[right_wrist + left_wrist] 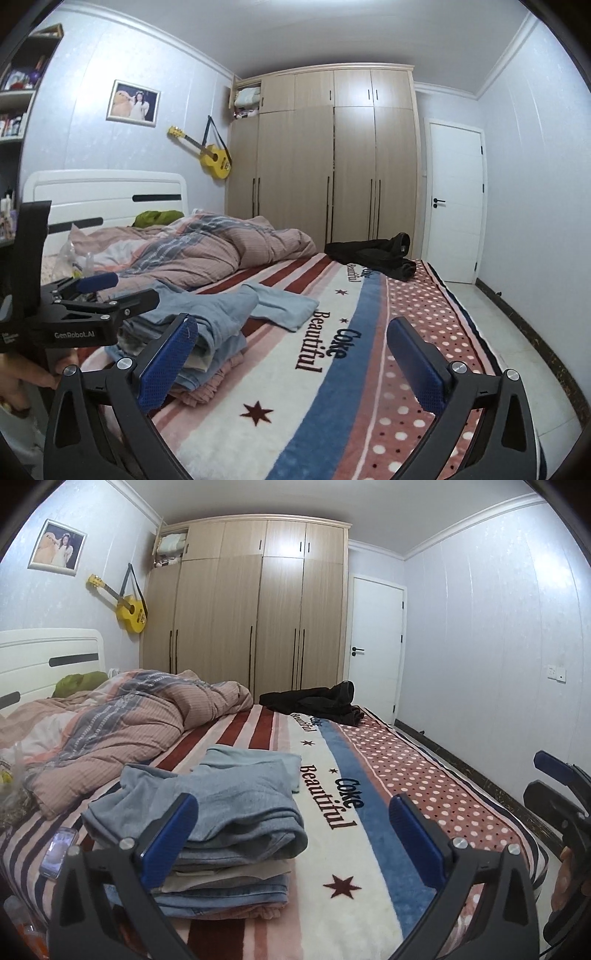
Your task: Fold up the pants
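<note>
A pile of folded clothes (229, 871) sits on the near left part of the bed, topped by loosely folded grey-blue pants (221, 805). In the right wrist view the same pants (221, 314) spread toward the bed's middle. A crumpled pair of black pants (317, 701) (373, 254) lies at the bed's far end. My left gripper (293, 834) is open just short of the pile, nothing between its blue pads. The right gripper (293, 363) hovers open over the striped blanket, also holding nothing. The left gripper (135, 288) also shows at the left of the right wrist view.
The bed wears a striped and dotted blanket (406, 775) printed with words. A rumpled pink quilt (122, 723) fills the headboard side. A phone (57, 849) lies left of the pile. Beyond the bed stand a wardrobe (258, 609) and a white door (373, 642). Floor runs along the right.
</note>
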Tool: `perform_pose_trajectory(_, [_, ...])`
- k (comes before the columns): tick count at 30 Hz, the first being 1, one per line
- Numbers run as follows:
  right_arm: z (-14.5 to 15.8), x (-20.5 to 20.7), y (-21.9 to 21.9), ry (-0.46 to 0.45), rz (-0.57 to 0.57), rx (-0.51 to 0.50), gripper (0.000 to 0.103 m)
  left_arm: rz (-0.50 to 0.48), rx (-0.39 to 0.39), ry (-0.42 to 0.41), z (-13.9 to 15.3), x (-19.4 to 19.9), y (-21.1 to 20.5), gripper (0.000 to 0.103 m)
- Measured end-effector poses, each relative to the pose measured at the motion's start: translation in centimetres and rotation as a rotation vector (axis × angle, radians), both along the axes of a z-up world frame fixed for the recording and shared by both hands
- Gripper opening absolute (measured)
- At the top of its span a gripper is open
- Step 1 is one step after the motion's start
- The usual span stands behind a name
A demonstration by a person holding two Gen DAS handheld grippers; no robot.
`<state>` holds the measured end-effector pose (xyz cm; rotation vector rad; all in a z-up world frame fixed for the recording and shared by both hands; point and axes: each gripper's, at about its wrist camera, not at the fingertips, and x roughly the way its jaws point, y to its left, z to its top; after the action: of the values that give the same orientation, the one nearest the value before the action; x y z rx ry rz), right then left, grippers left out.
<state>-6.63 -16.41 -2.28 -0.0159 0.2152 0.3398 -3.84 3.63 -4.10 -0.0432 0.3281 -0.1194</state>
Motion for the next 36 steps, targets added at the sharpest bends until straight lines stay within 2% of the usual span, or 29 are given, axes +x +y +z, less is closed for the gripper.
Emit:
perform_pose_trajectory(16, [-1.0,0.1,-0.4,0.021,-0.001,-0.010,0.102,0.001,0.013,-0.019,0.6,-0.6,-0.6,0.102])
perform_pose_trajectory(36, [-0.5,-0.7,-0.4,0.018,-0.018,-0.009,0.102,-0.014,0.018,-0.026,1.0,-1.5,-1.3,0.102])
